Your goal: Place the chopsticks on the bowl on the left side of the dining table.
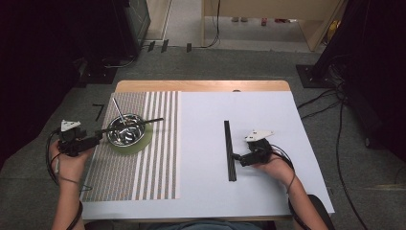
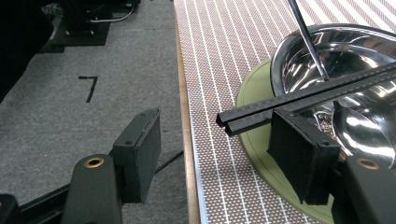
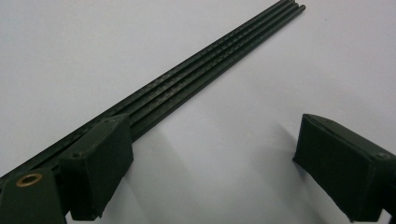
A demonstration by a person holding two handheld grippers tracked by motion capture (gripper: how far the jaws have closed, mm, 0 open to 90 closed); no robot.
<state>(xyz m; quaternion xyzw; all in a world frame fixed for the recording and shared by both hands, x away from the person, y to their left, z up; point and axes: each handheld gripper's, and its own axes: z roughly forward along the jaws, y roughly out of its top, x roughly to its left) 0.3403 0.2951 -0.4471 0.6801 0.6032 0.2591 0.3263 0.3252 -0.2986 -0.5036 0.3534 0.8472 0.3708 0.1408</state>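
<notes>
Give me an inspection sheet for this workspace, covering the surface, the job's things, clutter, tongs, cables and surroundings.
Surface: wooden table under a white sheet, with a striped placemat at its left.
Job's things: steel bowl on a green coaster; a metal utensil leans in the bowl; black sticks lie across its rim; a bundle of black rods lies on the sheet.
Clutter: nothing seen.
Tongs: left tongs open beside the sticks' end; right tongs open, one jaw next to the rods.
Cables: several on the floor at right.
Surroundings: grey carpet, dark equipment at both sides.
</notes>
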